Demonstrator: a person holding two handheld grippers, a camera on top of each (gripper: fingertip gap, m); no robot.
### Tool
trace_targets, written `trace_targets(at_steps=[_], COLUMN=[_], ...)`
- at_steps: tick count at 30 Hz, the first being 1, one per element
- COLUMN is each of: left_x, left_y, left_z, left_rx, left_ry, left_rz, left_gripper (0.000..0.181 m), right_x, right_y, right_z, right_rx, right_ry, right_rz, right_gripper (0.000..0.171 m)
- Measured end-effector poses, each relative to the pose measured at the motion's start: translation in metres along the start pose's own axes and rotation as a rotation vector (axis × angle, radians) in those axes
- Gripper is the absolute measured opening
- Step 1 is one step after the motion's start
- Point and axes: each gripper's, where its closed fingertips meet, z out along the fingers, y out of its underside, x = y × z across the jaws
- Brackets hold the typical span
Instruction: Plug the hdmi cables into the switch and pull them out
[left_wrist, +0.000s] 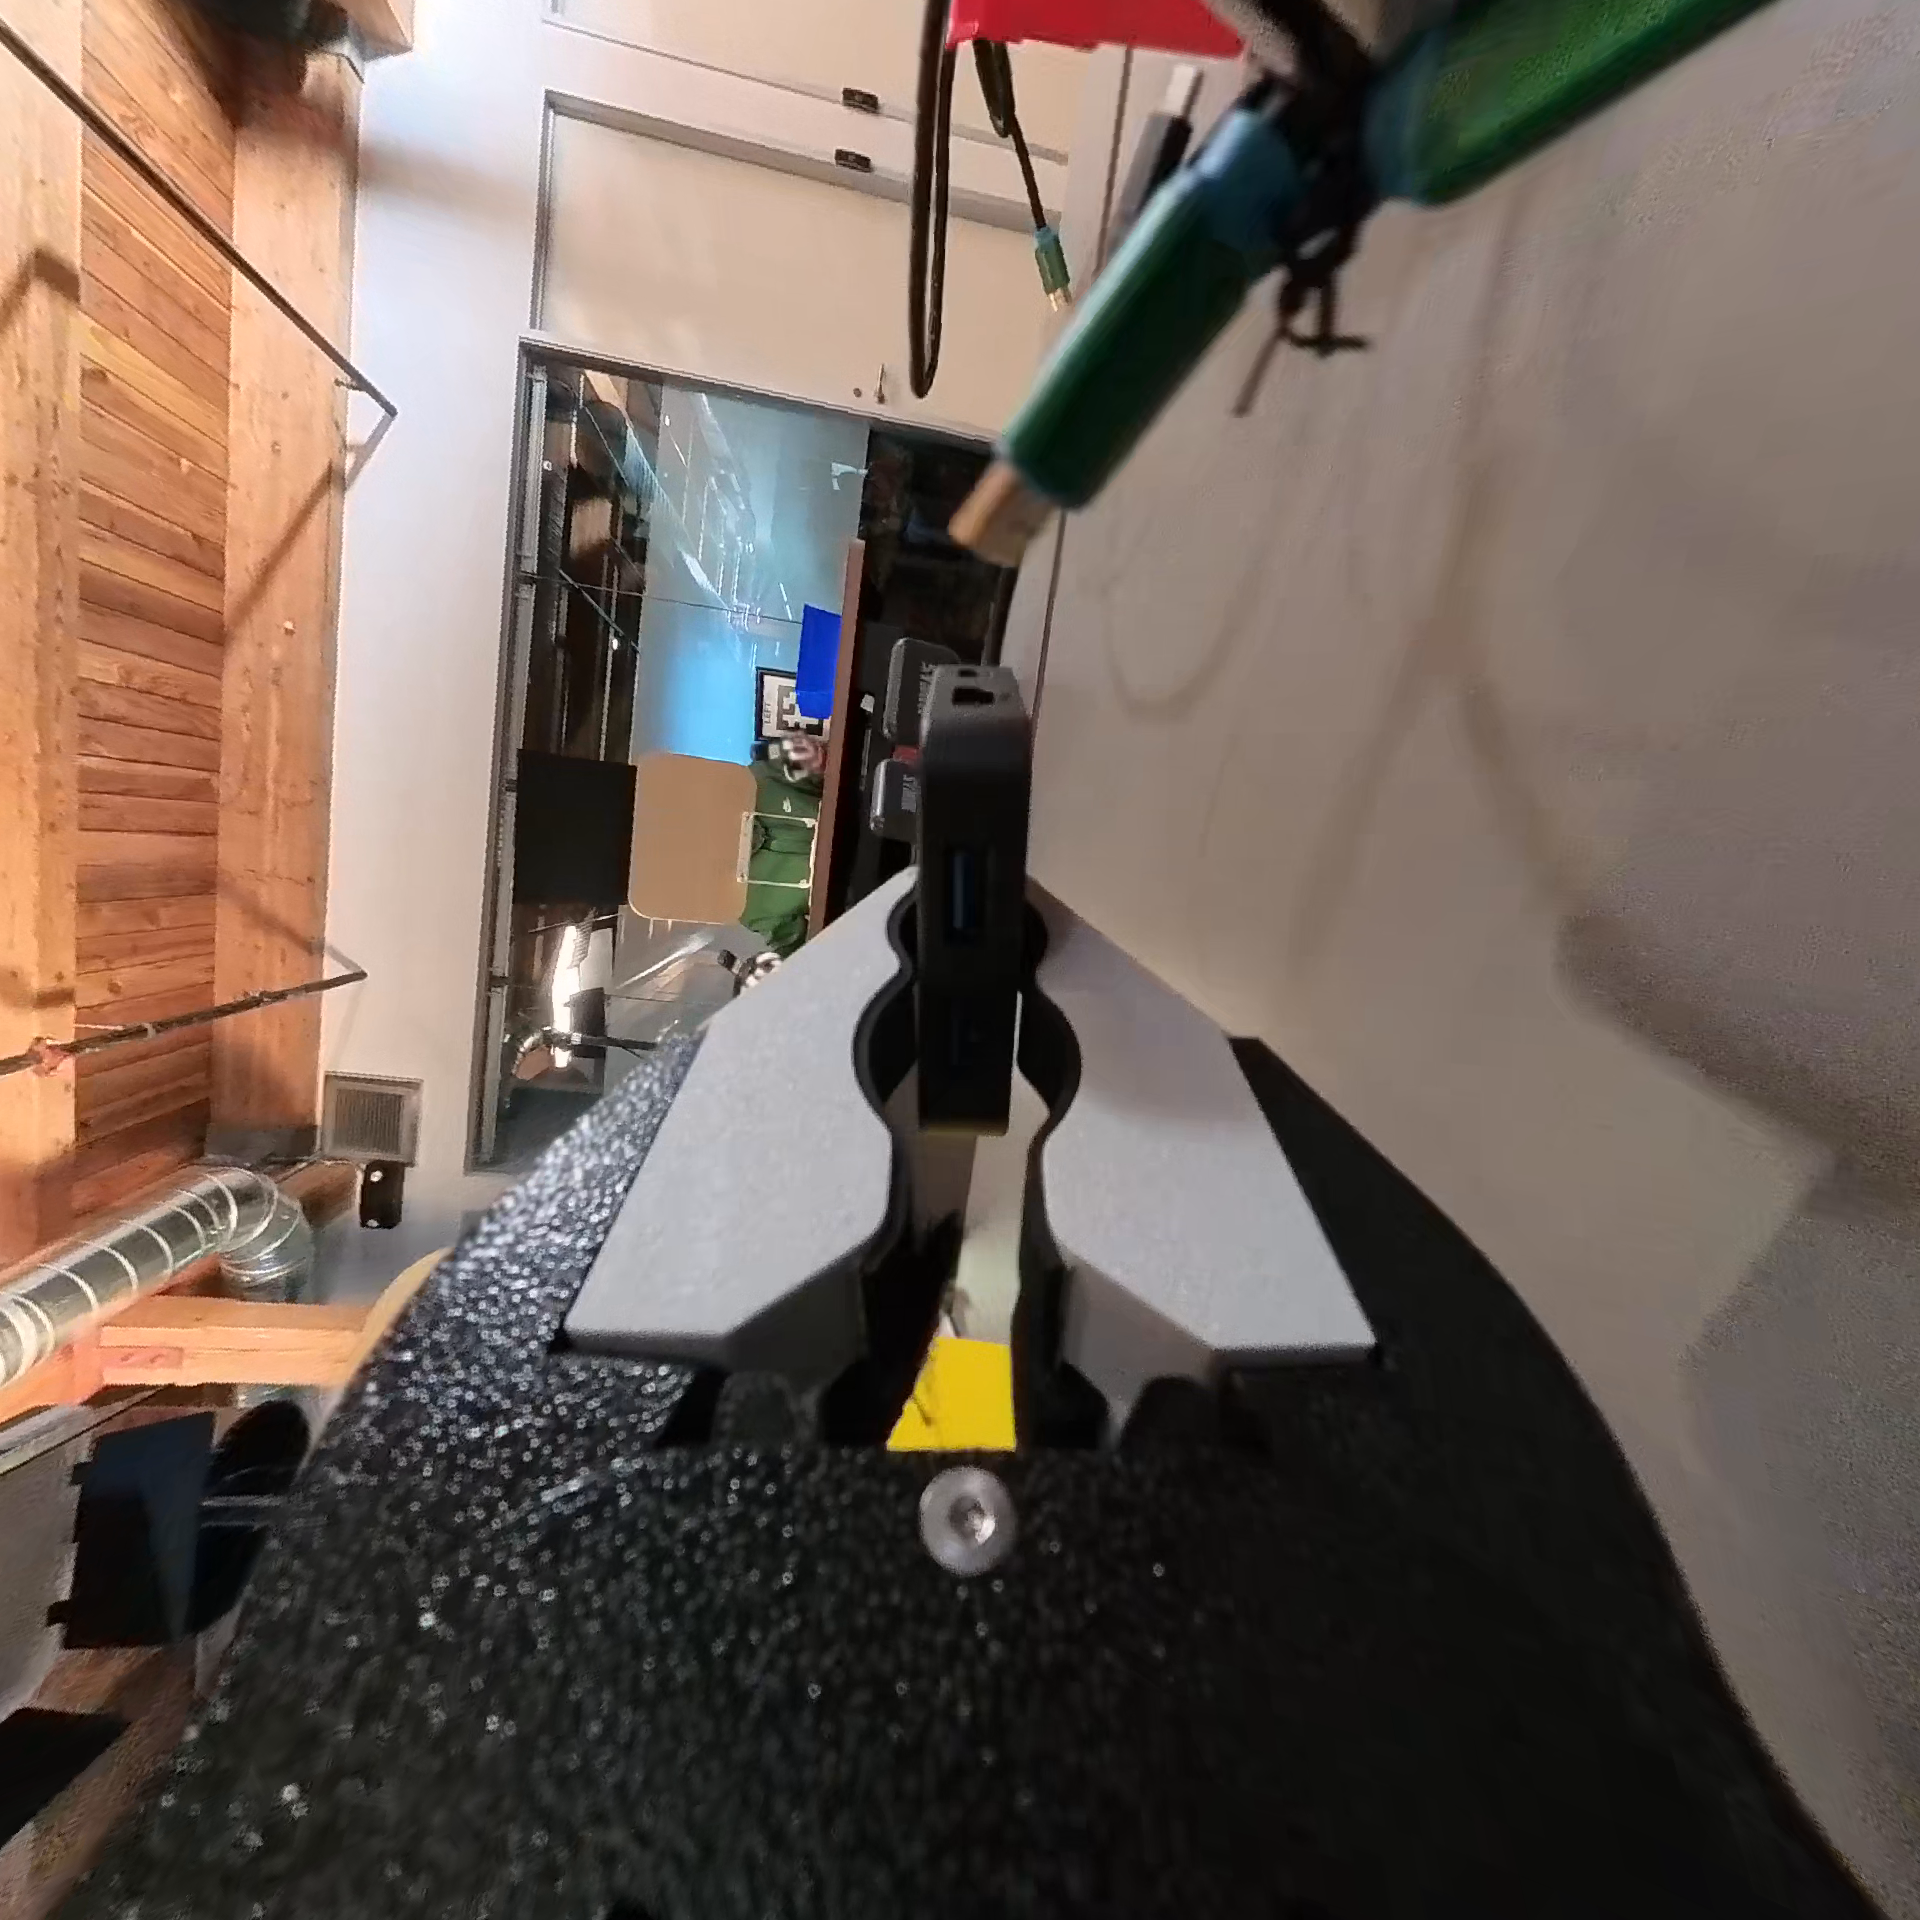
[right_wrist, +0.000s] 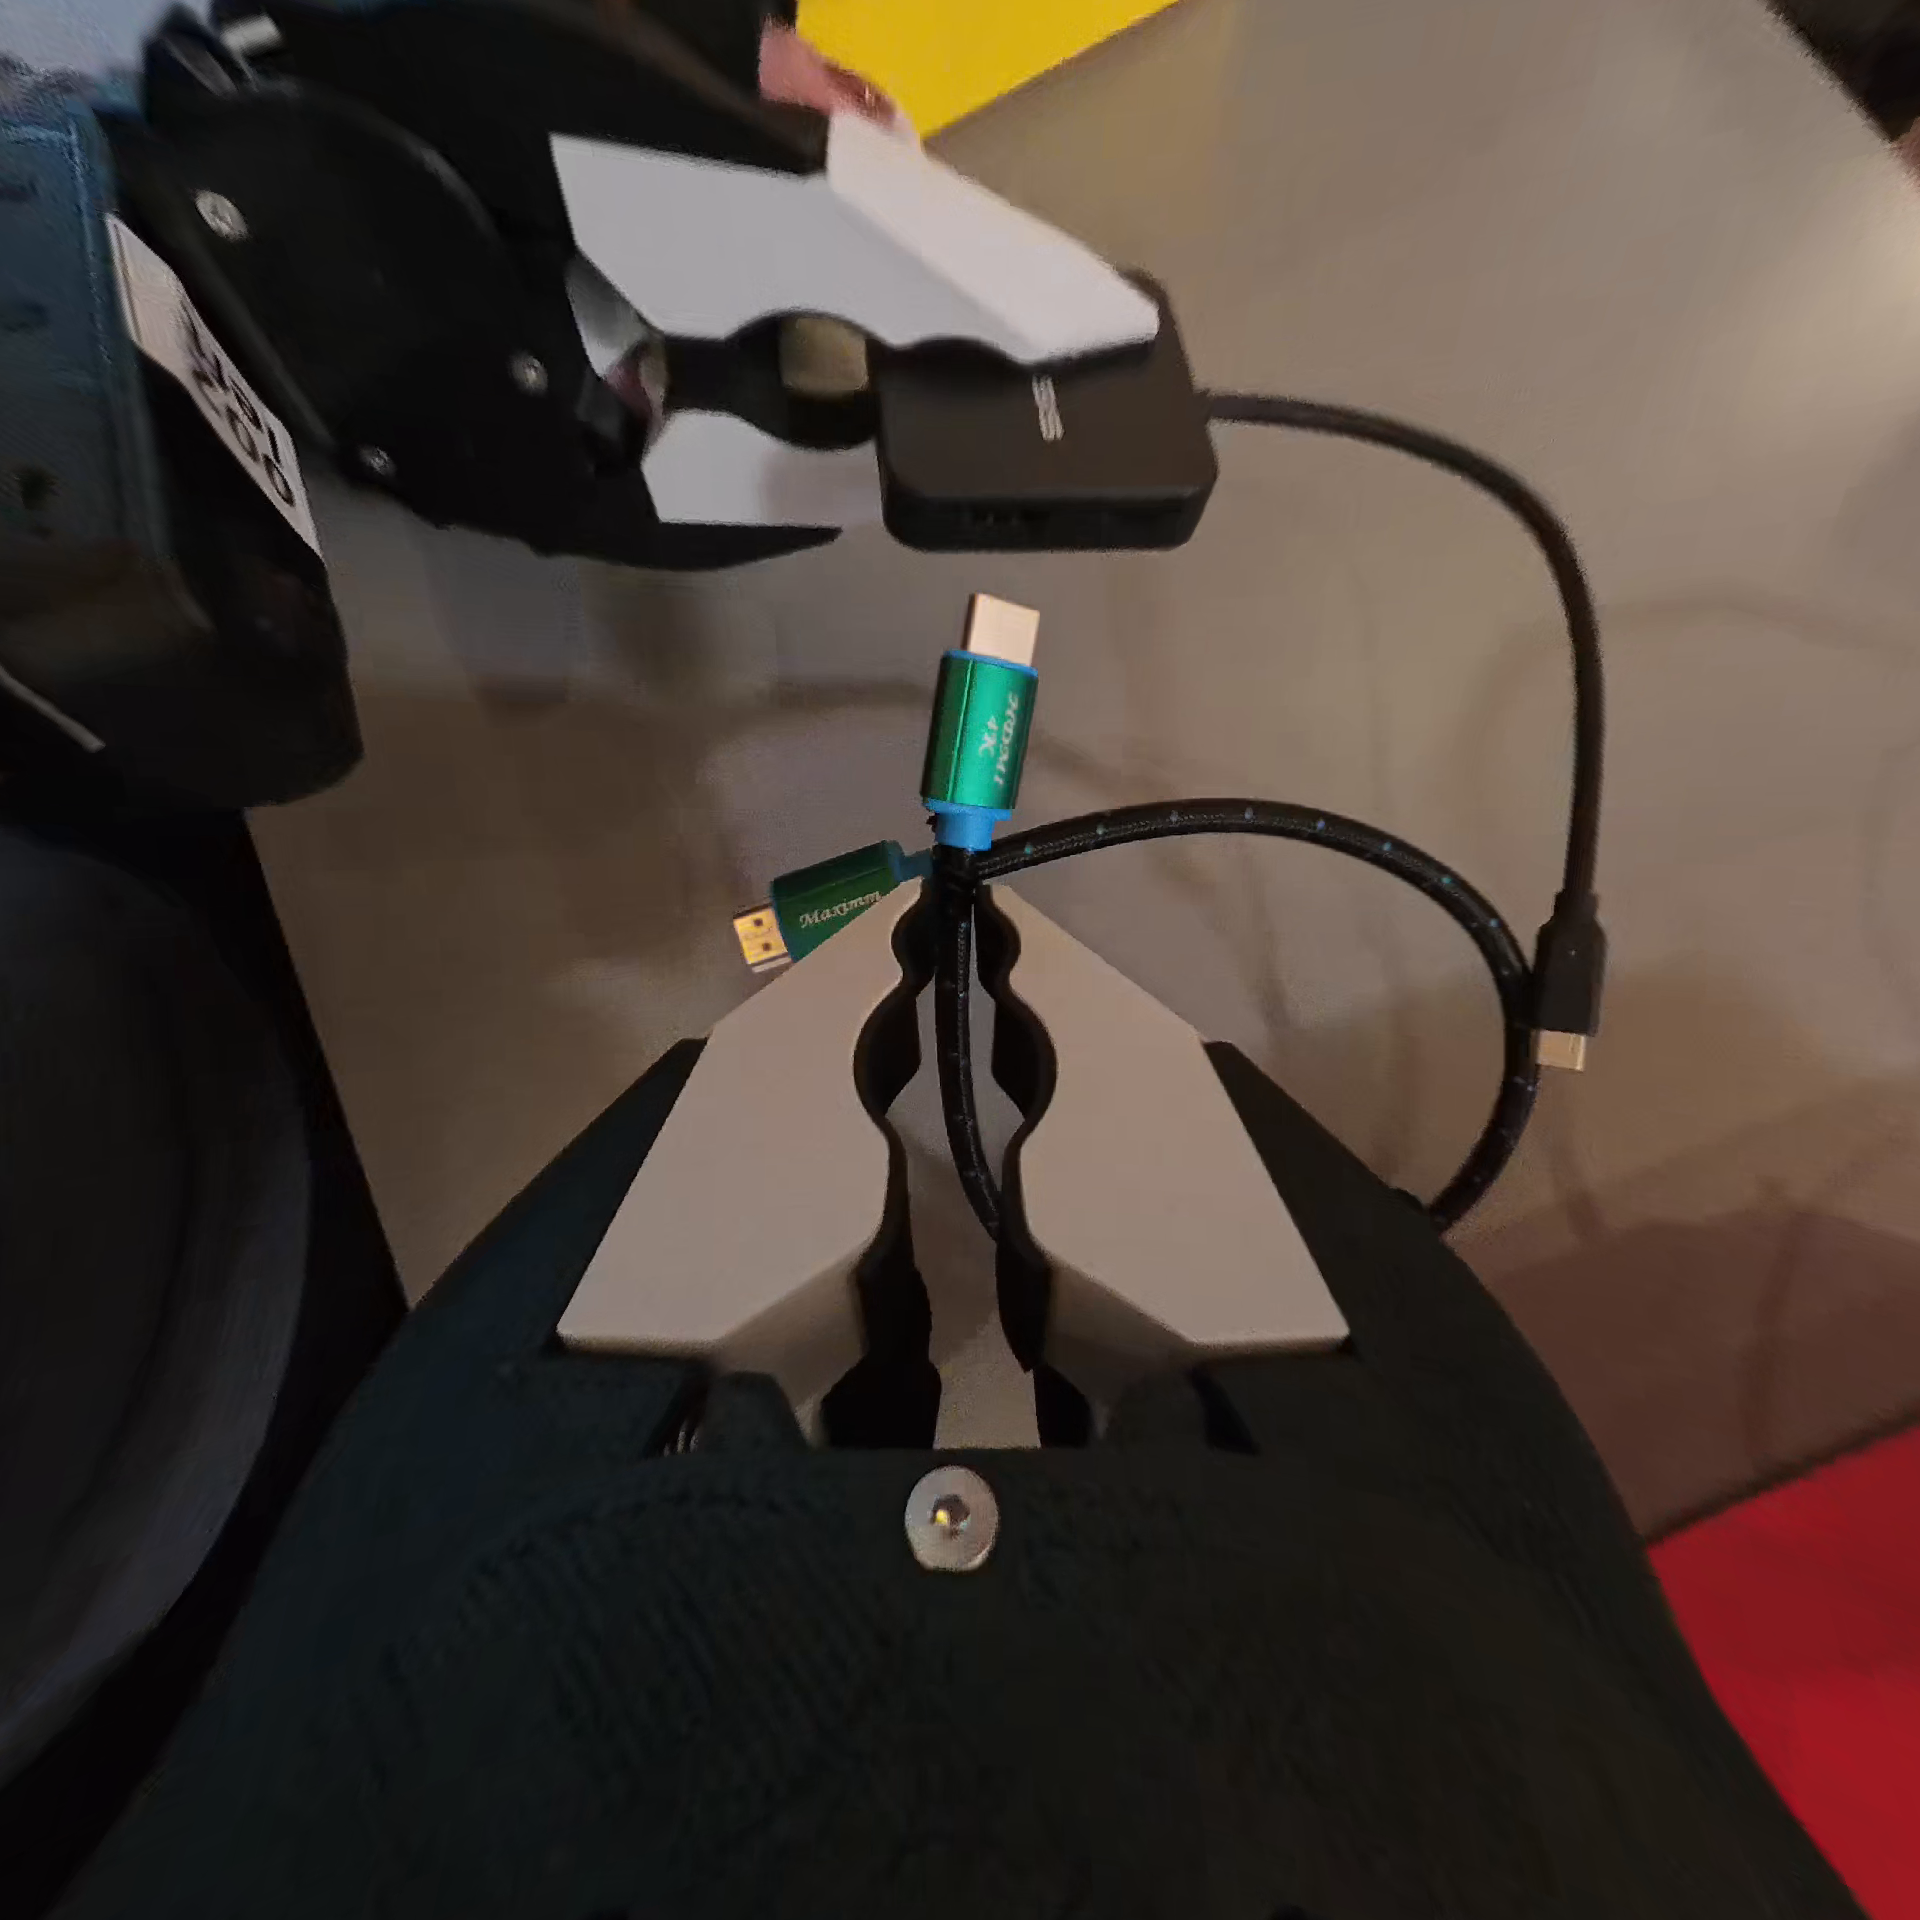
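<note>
Left wrist view: the left claw (left_wrist: 971, 997) is clamped on the black switch (left_wrist: 971, 883), which stands edge-on between the grey fingers (left_wrist: 758, 1132), ports facing the camera.
Right wrist view: the right claw (right_wrist: 954, 935) is closed narrow on a bundle of braided black hdmi cables (right_wrist: 956, 1060), gripped just below their plugs.
Upper plug: a green plug (right_wrist: 977, 732) with a blue collar points away from the claw toward the switch (right_wrist: 1039, 457), its metal tip close to the switch's near edge but not touching, not inserted.
Second plug: another green plug (right_wrist: 826, 909) sticks out to the left of the fingertips, gold tip pointing down-left, away from the switch.
Switch lead: a smooth black lead (right_wrist: 1569, 665) leaves the switch's far side and hangs in an arc, ending in a small connector (right_wrist: 1564, 997) that dangles free.
Cable loop: the braided cable curves out to the right of the right claw and back under it.
Switch position: held in the air above the grey desk (right_wrist: 1455, 260), gripped at one end by the left claw (right_wrist: 873, 405).
Plug from the left side: the green plug (left_wrist: 1122, 353) is blurred, upper right, its tip aimed down-left, well short of the switch.
Surroundings: a yellow patch (right_wrist: 966, 52) and a red patch (right_wrist: 1808, 1621) lie at the desk's edges.
</note>
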Motion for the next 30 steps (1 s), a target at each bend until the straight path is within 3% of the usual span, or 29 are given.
trace_targets(at_steps=[10,30], left_x=[0.002,0.043], left_y=[-0.019,-0.022], left_z=[-0.006,-0.002], left_rx=[0.081,0.093], left_ry=[-0.069,0.141], left_rz=[0.154,0.195], left_gripper=[0.011,0.011], right_x=[-0.006,-0.005], right_y=[0.006,0.031], right_z=[-0.004,0.013], right_rx=[-0.199,-0.408], right_ry=[0.15,0.191], right_rz=[-0.112,-0.26], right_gripper=[0.005,0.005])
